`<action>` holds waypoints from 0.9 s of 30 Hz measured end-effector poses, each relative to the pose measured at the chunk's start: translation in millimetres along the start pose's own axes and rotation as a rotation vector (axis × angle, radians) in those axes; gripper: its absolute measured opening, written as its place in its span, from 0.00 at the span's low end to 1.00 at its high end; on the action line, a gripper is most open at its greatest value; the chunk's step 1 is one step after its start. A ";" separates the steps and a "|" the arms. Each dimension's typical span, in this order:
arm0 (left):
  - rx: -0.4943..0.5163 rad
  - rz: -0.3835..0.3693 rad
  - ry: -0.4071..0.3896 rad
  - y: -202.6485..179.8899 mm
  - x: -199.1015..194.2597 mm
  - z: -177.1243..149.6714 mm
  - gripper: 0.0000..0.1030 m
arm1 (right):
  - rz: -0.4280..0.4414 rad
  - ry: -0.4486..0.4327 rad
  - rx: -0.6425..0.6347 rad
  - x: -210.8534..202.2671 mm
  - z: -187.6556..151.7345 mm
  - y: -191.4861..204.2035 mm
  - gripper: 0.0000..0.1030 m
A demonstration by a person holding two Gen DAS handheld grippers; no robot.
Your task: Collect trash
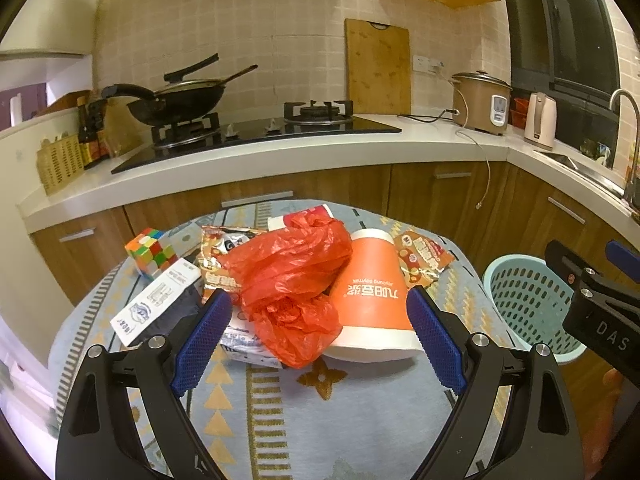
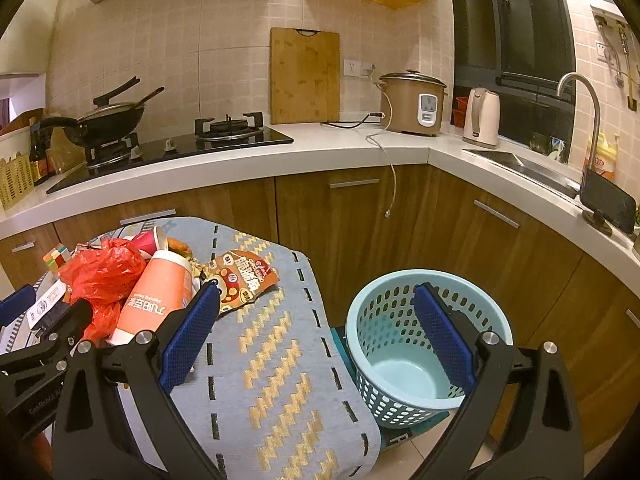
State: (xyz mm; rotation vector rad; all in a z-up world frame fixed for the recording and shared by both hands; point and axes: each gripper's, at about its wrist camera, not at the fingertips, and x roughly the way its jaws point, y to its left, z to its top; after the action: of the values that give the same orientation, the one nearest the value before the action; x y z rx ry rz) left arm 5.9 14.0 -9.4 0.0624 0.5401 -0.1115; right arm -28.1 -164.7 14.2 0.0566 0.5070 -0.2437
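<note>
A pile of trash lies on a cloth-covered table [image 1: 344, 408]: a crumpled red plastic bag [image 1: 292, 284], an orange paper cup [image 1: 374, 300] on its side, a snack wrapper [image 1: 422, 258], a white carton [image 1: 160, 300] and a second wrapper [image 1: 218, 256]. My left gripper [image 1: 320, 336] is open, its fingers on either side of the red bag and the cup, just short of them. My right gripper [image 2: 316, 336] is open and empty over the table's right edge, with the light-blue basket [image 2: 424, 340] behind its right finger. The cup [image 2: 156, 296] and red bag [image 2: 100, 276] lie to its left.
A Rubik's cube [image 1: 150, 252] sits at the table's left. A small red cup [image 2: 150, 242] lies behind the pile. Wooden cabinets and a counter with a stove, wok [image 1: 176, 100], rice cooker [image 2: 414, 104], kettle and sink stand behind. The basket stands on the floor right of the table.
</note>
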 end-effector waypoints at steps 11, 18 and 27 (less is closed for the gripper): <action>-0.012 -0.004 0.005 1.5 2.5 0.7 0.84 | 0.001 0.003 0.000 0.5 -0.7 -1.6 0.90; -0.016 -0.012 0.007 5.0 1.3 0.1 0.84 | 0.003 0.007 -0.001 2.3 -2.2 -0.7 0.90; -0.029 -0.013 0.006 9.4 2.4 1.0 0.84 | 0.018 0.013 -0.010 4.2 -4.3 5.9 0.88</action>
State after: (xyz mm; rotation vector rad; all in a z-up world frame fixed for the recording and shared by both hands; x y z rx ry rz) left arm 9.7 23.0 -9.5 0.0311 0.5483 -0.1161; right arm -25.2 -159.5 8.3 0.0533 0.5204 -0.2232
